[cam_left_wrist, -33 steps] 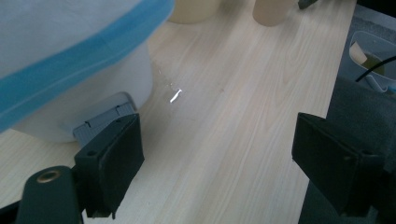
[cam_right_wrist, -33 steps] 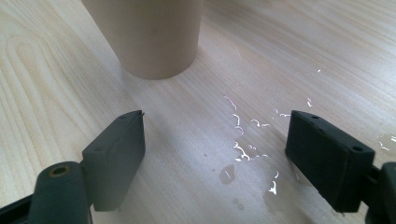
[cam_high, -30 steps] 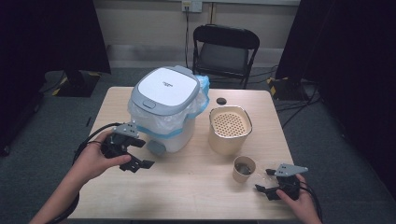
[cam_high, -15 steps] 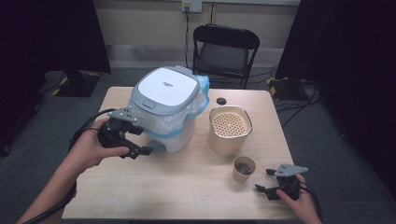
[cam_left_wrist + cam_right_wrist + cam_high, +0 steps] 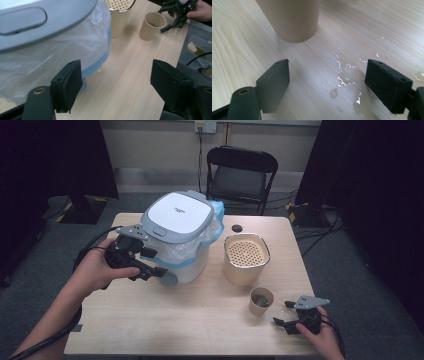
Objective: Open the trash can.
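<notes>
A white bin (image 5: 177, 220) with a grey lid and a clear bag liner (image 5: 75, 42) stands at the table's middle left. My left gripper (image 5: 154, 264) hovers by the bin's front-left side, just under the lid (image 5: 30, 22). It is open; its jaws have just been closing a little, with nothing between them (image 5: 115, 82). A paper cup (image 5: 261, 301) with something dark inside stands at the front right. Just right of the cup my right gripper (image 5: 282, 314) rests low on the table, open and empty (image 5: 327, 82). The cup (image 5: 294, 17) is ahead of its jaws.
A beige container (image 5: 246, 257) with a perforated top stands right of the bin. A small black disc (image 5: 236, 228) lies behind it. Water drops (image 5: 342, 77) glisten on the wooden table (image 5: 190, 320) by the right gripper. A black chair (image 5: 242, 172) stands behind the table.
My left gripper has risen from near the tabletop and moved in toward the bin's side, under the lid. The right gripper and the cup have stayed put.
</notes>
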Tool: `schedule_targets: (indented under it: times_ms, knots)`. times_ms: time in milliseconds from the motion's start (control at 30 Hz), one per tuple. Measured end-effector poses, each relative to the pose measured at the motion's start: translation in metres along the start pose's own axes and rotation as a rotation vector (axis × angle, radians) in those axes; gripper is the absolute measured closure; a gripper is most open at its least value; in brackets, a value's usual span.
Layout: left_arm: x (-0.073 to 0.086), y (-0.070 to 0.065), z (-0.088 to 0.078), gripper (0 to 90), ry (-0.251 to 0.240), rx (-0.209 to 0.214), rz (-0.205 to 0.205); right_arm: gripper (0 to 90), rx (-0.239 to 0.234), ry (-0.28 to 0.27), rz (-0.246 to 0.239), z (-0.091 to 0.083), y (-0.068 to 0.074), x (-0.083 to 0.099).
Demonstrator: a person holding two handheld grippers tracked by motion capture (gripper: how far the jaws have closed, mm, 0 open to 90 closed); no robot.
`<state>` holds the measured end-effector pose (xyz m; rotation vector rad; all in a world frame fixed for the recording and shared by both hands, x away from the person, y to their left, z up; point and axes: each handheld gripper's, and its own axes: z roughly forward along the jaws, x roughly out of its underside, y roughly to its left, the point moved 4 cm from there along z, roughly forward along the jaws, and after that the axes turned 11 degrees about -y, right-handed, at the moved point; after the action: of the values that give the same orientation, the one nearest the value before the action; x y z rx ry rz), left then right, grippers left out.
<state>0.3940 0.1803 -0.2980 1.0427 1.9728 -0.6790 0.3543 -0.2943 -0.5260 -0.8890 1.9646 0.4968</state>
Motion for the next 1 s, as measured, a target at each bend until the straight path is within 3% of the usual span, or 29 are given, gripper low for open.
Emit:
schedule_targets:
  times_ms: [233, 367, 600, 900, 1000]
  knots:
    - [-0.012, 0.002, -0.002, 30.9, -0.025, -0.017, 0.019, 19.4, 0.001, 0.0, 0.001, 0.0, 0.0, 0.0]
    - [-0.019, 0.003, -0.003, 34.0, -0.035, -0.018, -0.002, 19.4, 0.001, -0.001, 0.003, 0.0, 0.0, 0.0]
    - [-0.029, 0.008, -0.006, 40.1, -0.031, -0.034, 0.006, 19.4, 0.002, 0.0, 0.002, 0.0, 0.0, 0.0]
    - [-0.041, 0.019, -0.009, 51.6, -0.04, -0.078, -0.025, 19.3, 0.002, 0.0, 0.003, 0.0, 0.0, 0.0]
    - [-0.042, 0.024, -0.007, 55.5, -0.022, -0.1, -0.032, 19.3, 0.001, -0.001, 0.004, 0.0, 0.0, 0.0]
